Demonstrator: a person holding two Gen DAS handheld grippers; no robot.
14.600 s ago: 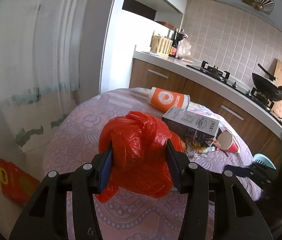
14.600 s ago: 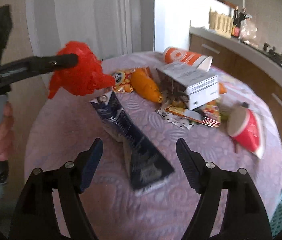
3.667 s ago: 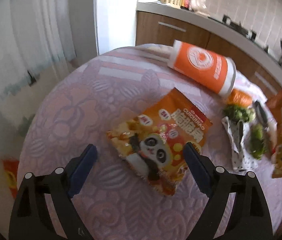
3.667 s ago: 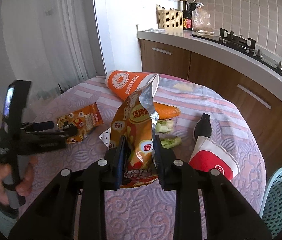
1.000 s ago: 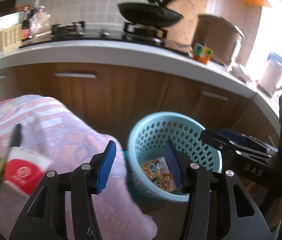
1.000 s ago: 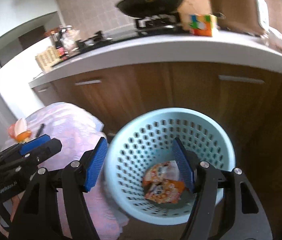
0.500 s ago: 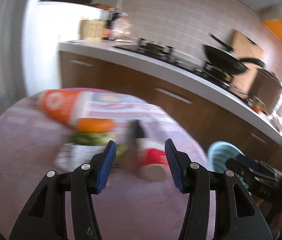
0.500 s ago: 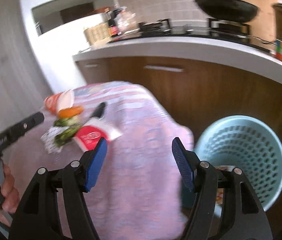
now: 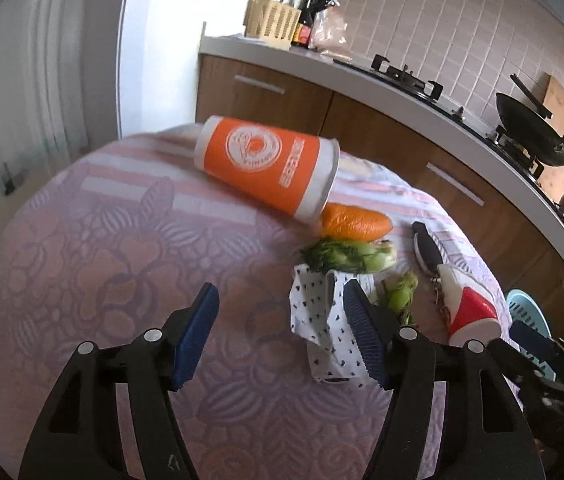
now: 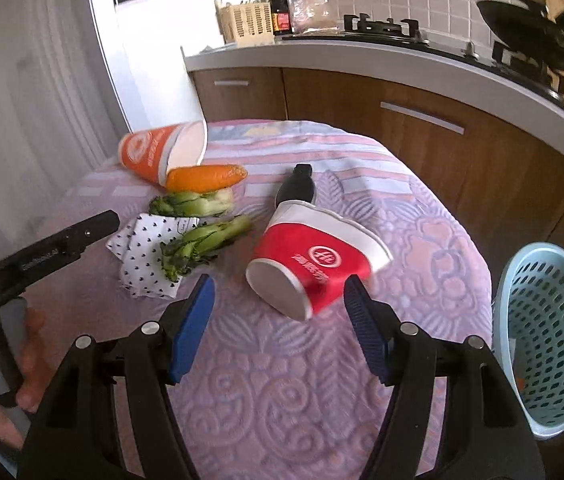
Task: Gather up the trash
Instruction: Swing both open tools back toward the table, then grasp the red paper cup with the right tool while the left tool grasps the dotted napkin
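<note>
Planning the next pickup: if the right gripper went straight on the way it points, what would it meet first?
Probably the red paper cup, lying on its side just beyond the open right gripper, its base toward the fingers. Depth is uncertain; the tablecloth might come first.

kitchen with a round table under a lilac and pink patterned cloth. behind the table runs a white countertop over brown wood cabinets with bar handles. pinkish square tiles on the wall above the countertop, a gas hob and black wok on it, wicker basket and bottles at its far end. soft daylight throughout
</note>
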